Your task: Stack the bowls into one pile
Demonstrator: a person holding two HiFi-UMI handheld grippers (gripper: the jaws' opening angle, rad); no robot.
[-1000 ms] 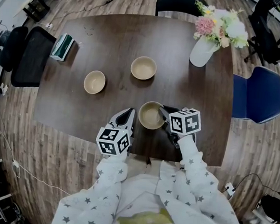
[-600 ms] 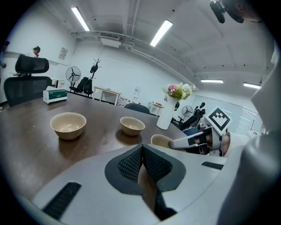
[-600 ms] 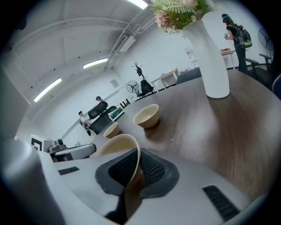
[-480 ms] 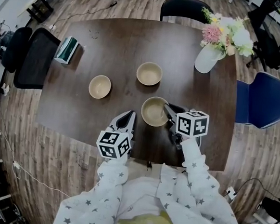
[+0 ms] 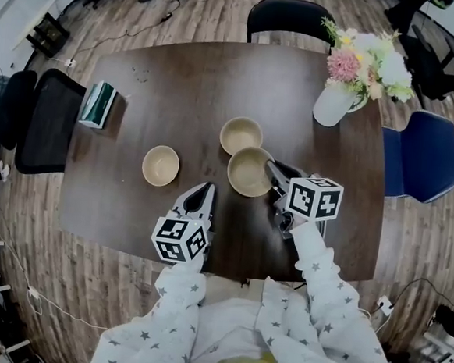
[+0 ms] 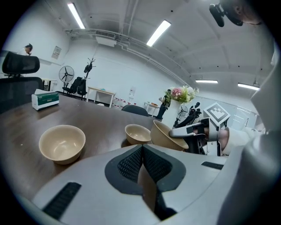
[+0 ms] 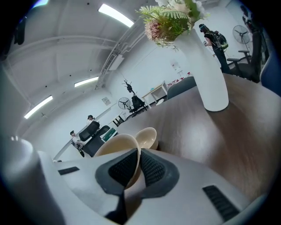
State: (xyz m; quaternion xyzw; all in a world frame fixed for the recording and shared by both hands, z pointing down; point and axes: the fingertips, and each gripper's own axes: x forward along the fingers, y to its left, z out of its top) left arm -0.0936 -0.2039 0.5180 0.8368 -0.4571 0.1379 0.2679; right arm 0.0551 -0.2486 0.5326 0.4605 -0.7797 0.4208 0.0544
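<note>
Three tan bowls are on or over the dark table (image 5: pixel 172 78). One bowl (image 5: pixel 160 164) (image 6: pixel 61 143) rests at the left, and a second bowl (image 5: pixel 241 135) (image 6: pixel 137 133) (image 7: pixel 148 137) rests in the middle. The third bowl (image 5: pixel 250 171) (image 6: pixel 166 136) (image 7: pixel 115 148) is lifted and tilted just in front of the middle one, with my right gripper (image 5: pixel 273 173) (image 7: pixel 139 163) shut on its right rim. My left gripper (image 5: pixel 203 191) (image 6: pixel 142 151) is shut and empty, near the front of the table, between the left bowl and the held one.
A white vase of flowers (image 5: pixel 332 103) (image 7: pixel 210 74) stands at the table's far right. A green tissue box (image 5: pixel 98 102) (image 6: pixel 45 98) lies at the far left. A black chair (image 5: pixel 41 111), a blue chair (image 5: pixel 421 153) and another dark chair (image 5: pixel 291 13) surround the table.
My right gripper has lifted its bowl off the table and carried it away from me, close to the middle bowl. My left gripper has shifted slightly forward.
</note>
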